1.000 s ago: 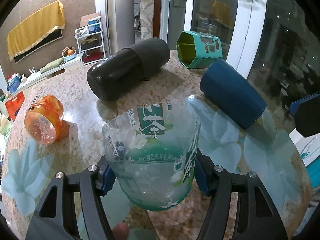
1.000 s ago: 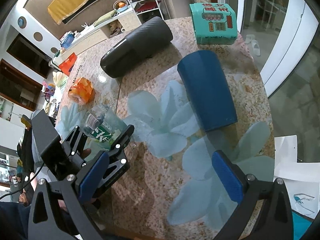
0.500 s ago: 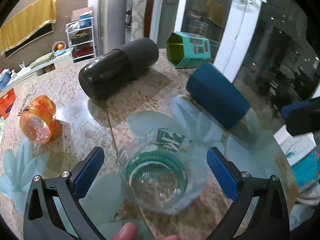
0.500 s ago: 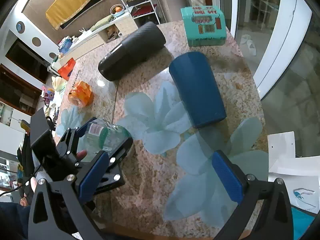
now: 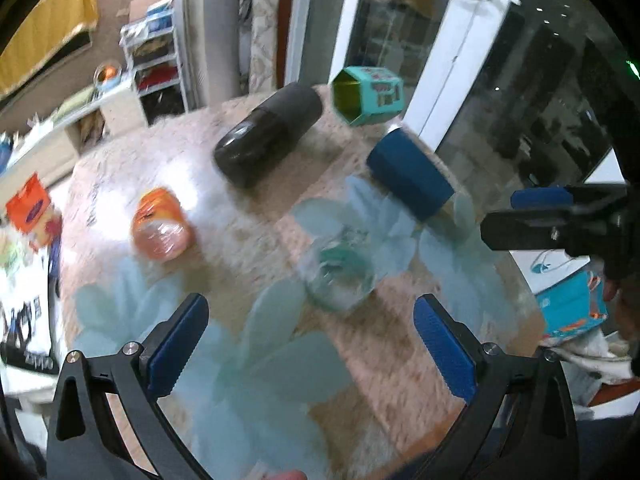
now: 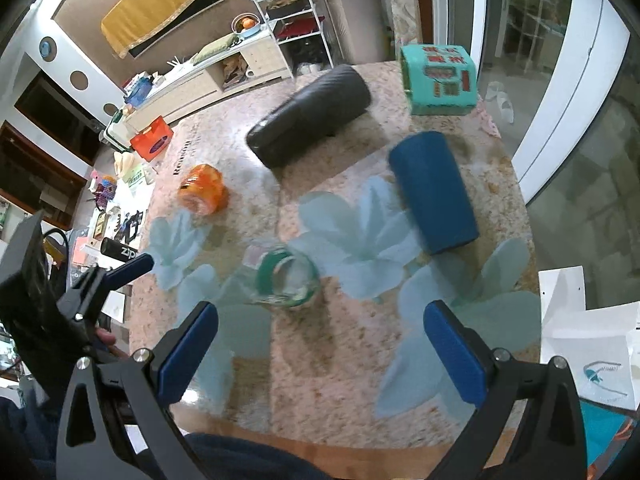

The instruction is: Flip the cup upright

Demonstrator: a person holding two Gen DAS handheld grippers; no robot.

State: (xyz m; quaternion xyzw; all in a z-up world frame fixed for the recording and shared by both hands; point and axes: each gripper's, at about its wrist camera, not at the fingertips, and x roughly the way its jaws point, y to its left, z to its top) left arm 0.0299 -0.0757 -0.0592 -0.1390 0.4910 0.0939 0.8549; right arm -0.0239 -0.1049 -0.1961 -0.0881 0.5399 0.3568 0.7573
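Fingers (image 5: 178, 346) of both grippers spread wide, empty; cup (image 6: 286, 278) upright, untouched.

On the far-left floor, a black cylinder (image 6: 120, 251) shows white letters "ZIP". The table edge (image 6: 186, 156) carries dark lettering and the teal box (image 6: 439, 80) red marks, both unreadable.
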